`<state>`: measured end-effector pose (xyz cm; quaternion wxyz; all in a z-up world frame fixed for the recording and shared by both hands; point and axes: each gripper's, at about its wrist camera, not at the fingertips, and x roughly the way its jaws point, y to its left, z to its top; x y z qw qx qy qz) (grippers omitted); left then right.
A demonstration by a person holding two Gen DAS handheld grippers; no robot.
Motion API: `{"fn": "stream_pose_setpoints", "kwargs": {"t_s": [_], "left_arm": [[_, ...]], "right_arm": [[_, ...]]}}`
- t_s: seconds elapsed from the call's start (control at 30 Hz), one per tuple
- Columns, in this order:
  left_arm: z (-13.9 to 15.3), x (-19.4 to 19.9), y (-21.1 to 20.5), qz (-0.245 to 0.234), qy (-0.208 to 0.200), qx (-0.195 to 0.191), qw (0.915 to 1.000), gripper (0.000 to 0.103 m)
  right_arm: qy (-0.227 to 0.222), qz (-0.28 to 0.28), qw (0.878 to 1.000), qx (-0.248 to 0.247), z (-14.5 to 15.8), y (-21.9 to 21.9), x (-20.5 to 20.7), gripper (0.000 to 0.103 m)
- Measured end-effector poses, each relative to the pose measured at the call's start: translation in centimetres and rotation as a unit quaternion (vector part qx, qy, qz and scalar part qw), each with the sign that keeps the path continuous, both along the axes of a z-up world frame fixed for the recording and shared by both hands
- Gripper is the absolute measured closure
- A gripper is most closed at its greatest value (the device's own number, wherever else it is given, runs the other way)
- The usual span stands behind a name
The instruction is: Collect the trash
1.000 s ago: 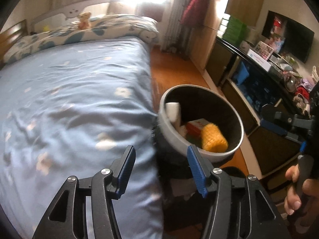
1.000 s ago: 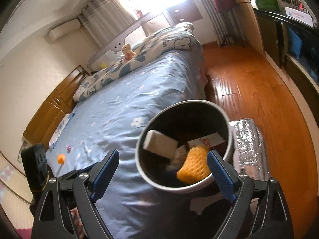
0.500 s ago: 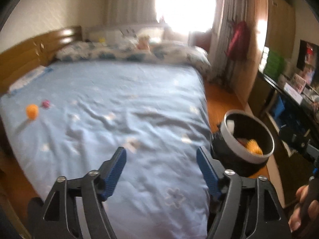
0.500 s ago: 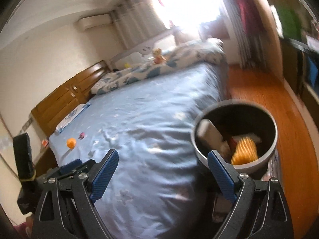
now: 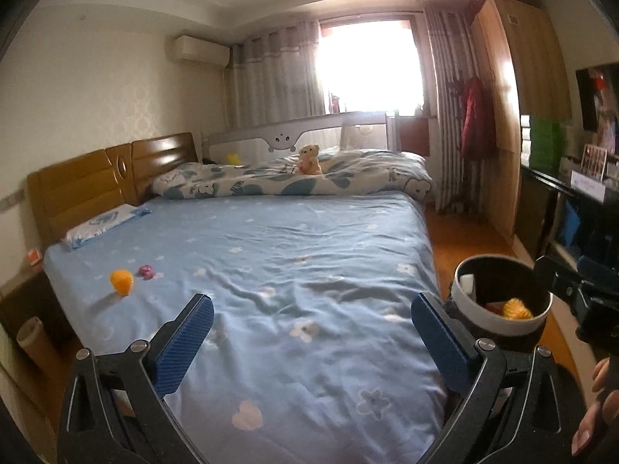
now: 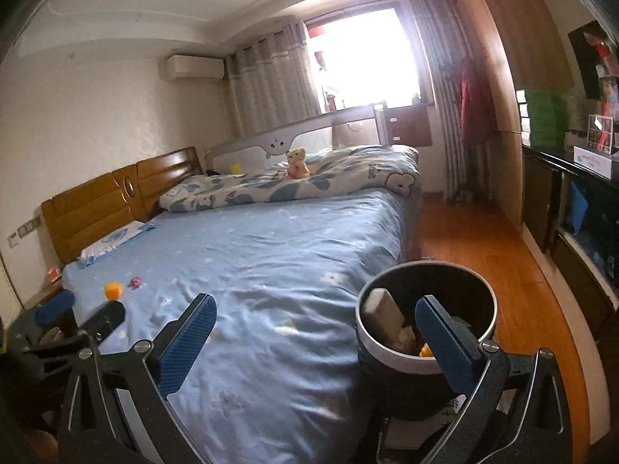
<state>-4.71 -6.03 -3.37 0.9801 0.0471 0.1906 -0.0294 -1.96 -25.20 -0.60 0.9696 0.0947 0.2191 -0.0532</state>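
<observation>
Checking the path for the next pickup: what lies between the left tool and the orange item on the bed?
Only bare blue bedsheet, seen in the left wrist view. The left tool stands open and empty; the orange item lies beside a small pink piece.

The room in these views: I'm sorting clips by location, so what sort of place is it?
A home bedroom, most likely: a large bed with a wooden headboard, a rumpled quilt with a teddy bear on it, and a curtained window.

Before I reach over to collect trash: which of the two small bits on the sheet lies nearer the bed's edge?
The orange ball; the pink scrap lies beside it, further in.
</observation>
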Motion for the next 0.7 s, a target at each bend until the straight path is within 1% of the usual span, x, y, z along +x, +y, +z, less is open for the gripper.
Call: {"fn": "stream_pose_setpoints", "kwargs": {"t_s": [0.07, 0.27, 0.4, 0.6, 0.7], "left_arm": [[-0.5, -0.5, -0.1, 0.007, -0.002, 0.005, 1.0, 0.0], [-1.4, 0.8, -0.3, 0.026, 0.003, 0.01, 0.9996, 0.0], [-1.5, 1.8, 0.2, 0.023, 0.012, 0.0, 0.9997, 0.0], [-1.6, 2.6, 0.5, 0.022, 0.021, 0.003, 0.9995, 0.0], [-1.6, 2.6, 0.5, 0.022, 0.021, 0.004, 0.9995, 0.0]], "right_arm": [[0.002, -0.002, 1.0, -0.001, -0.4, 0.0, 0.0, 0.0], [-0.001, -0.004, 1.0, -0.004, -0.7, 0.0, -0.4, 0.0], [0.0, -0.003, 1.0, -0.009, -1.0, 0.0, -0.5, 0.0], [0.007, -0.004, 1.0, -0.01, -1.8, -0.1, -0.5, 0.0], [0.006, -0.005, 1.0, -0.008, -1.8, -0.2, -0.7, 0.0]]}}
